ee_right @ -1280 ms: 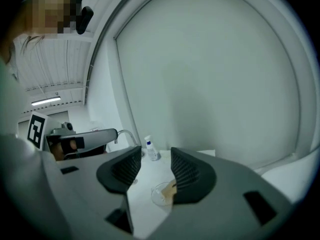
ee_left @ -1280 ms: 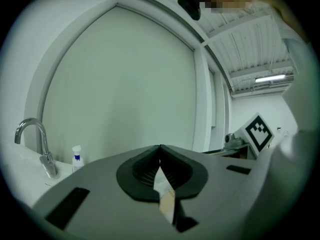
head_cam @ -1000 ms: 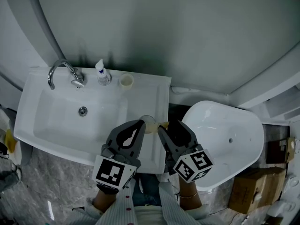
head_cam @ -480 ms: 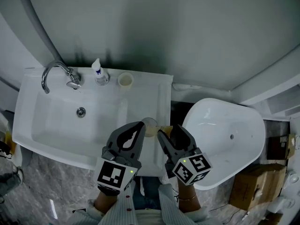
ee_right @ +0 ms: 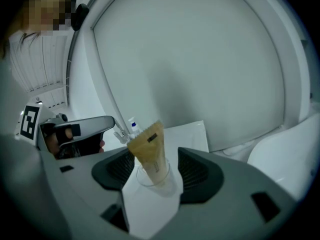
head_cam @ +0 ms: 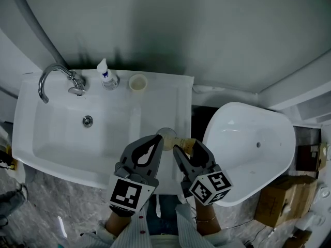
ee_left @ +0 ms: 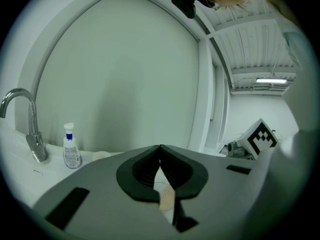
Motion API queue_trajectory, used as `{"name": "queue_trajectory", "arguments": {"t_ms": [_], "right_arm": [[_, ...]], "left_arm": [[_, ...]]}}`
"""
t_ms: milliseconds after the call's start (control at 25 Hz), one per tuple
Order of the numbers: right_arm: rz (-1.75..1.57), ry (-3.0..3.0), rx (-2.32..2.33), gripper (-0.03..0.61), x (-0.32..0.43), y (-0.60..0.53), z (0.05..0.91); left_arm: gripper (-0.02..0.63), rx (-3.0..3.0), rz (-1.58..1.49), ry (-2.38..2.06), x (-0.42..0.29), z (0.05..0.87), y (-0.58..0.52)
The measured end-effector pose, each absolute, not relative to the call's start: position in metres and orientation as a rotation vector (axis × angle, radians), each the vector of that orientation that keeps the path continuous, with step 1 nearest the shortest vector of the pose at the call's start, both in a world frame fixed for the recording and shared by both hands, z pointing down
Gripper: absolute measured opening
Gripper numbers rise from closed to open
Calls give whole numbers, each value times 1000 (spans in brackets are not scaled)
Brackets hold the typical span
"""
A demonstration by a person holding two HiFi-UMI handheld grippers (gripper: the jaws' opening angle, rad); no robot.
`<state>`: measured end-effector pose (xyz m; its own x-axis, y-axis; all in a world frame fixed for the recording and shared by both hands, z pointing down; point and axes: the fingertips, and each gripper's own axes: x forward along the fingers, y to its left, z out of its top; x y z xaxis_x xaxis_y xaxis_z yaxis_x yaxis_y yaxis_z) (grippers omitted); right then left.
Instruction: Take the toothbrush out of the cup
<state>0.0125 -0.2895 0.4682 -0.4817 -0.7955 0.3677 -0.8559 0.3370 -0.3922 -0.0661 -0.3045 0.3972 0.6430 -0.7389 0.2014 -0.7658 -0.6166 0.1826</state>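
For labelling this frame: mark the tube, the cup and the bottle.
tube (ee_right: 150,154): right gripper view, middle of its body.
cup (ee_right: 167,183): right gripper view, its clear right wall.
bottle (head_cam: 108,79): head view, its body below the nozzle.

A grey curved wall (head_cam: 170,30) fills the top; white sink (head_cam: 51,138) at left, marbled floor (head_cam: 62,211) bottom left, cardboard box (head_cam: 279,211) bottom right.

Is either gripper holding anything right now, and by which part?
Nothing held: left gripper shut, empty; right gripper, jaws just opening, flanks the cup without touching.
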Motion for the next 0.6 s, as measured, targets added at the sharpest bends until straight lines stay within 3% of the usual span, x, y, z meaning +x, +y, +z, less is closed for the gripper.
{"name": "queue_trajectory", "arguments": {"t_ms": [600], "right_arm": [[826,-2477,1516,259,-2,-295,496]], "left_arm": [[17,2574,193,-1187,-66,431,-302]]}}
